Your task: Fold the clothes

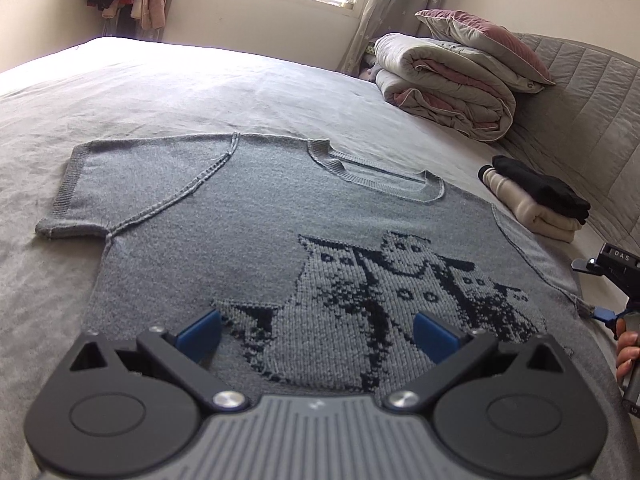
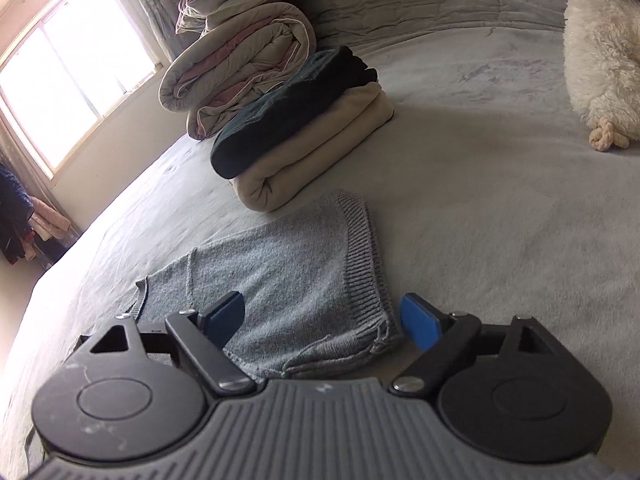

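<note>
We see the grey sweater [image 1: 256, 220] lying flat on the bed [image 1: 200, 92], patterned side up. Our left tool [image 1: 318, 334] hangs above its lower body, pads apart and empty. Our right tool [image 2: 322, 320] stands spread over the ribbed sleeve cuff [image 2: 364, 264], gripping nothing. Folded clothes [image 2: 304, 128] sit nearby.

sweater [image 1: 248, 216] flat on bed [image 1: 180, 92], folded stack [image 1: 536, 200] right

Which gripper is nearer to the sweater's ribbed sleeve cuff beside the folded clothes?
Right. The right gripper hangs open over that sleeve cuff. The left gripper is open above the sweater's patterned front, farther away.
</note>
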The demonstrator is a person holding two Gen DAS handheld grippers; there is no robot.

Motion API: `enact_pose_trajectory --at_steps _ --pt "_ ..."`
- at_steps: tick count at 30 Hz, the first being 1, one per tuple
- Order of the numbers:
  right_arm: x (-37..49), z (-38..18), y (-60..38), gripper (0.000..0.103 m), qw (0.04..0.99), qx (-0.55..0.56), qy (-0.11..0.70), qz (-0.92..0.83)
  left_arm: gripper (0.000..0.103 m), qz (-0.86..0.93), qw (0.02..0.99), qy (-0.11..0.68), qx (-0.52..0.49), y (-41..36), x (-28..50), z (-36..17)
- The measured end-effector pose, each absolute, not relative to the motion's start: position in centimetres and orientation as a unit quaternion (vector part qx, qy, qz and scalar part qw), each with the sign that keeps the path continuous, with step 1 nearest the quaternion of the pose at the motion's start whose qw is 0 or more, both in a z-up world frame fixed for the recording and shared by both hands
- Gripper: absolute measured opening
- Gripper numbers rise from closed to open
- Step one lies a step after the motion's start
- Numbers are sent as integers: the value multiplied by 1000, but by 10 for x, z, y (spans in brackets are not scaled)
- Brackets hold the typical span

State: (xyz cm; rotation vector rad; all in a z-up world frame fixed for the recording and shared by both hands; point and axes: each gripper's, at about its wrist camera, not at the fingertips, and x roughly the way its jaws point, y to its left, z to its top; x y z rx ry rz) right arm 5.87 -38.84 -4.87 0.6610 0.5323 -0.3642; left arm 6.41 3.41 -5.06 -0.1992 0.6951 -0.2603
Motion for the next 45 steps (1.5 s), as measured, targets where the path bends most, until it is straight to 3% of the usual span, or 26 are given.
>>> enact_pose_trajectory --at_steps 5,8,11,14,18,23,24,26,28,29,32,40,43,45 --pt "72 -47 -386 74 892 322 246 -201 103 -131 924 343 -111 38 66 -50" --pt "77 -48 -382 63 895 316 241 -204 103 -132 922 344 -116 40 67 -50" --pt "80 -48 -382 43 896 315 237 -205 103 -133 921 345 -119 41 67 -50" --pt "82 -42 -378 12 905 297 231 -200 103 -133 921 346 -120 41 68 -50" --pt "87 -28 -363 4 927 243 226 -175 103 -133 920 347 -126 44 70 -50" --pt "95 -6 -335 4 945 190 235 -125 103 -133 918 348 -133 46 69 -49" --pt "96 -3 -332 8 946 183 240 -120 103 -133 918 348 -134 46 69 -49" --pt "99 3 -326 22 947 170 249 -111 103 -133 917 349 -139 48 70 -49" --pt "99 4 -328 63 948 153 251 -118 103 -133 916 350 -143 49 70 -49" --pt "97 4 -330 66 949 146 249 -126 103 -133 916 351 -145 50 70 -49" --pt "94 0 -346 66 944 149 258 -140 103 -132 914 352 -150 51 70 -48" --pt "72 -30 -410 66 889 285 288 -215 103 -131 914 353 -151 51 72 -49" --pt "63 -41 -408 55 883 279 305 -222 103 -131 915 352 -149 51 72 -49" --pt "58 -43 -397 54 893 242 312 -217 103 -130 916 352 -145 50 72 -50"
